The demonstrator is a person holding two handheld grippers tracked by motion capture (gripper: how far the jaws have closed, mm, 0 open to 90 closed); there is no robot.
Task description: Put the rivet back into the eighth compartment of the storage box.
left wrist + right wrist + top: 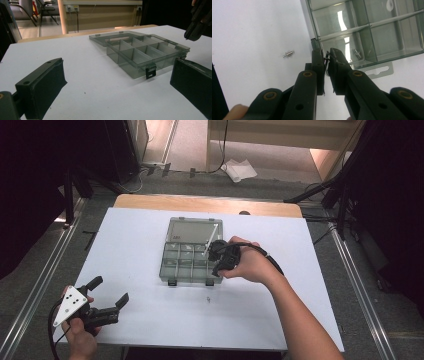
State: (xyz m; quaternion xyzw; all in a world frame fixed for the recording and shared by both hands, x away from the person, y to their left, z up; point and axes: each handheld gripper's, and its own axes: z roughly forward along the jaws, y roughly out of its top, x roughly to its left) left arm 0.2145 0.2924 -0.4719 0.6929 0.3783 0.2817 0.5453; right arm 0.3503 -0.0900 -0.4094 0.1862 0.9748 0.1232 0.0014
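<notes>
Right gripper [326, 58] (jaws nearly together) beside unlabelled compartment box [372, 37]

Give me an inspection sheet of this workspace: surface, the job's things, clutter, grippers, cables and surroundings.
Surface: white tabletop, wooden strip at the far edge.
Job's things: clear compartment box, lid laid open; one small metal pin in a compartment; another pin loose on the tabletop beside the box.
Clutter: nothing seen.
Grippers: left hand-held gripper open, holding nothing, apart from the box; right hand-held gripper nearly shut at the box's corner, something thin and dark between the jaws, too small to identify.
Cables: one trails from each gripper.
Surroundings: grey floor, black stands, paper sheet on the floor.
</notes>
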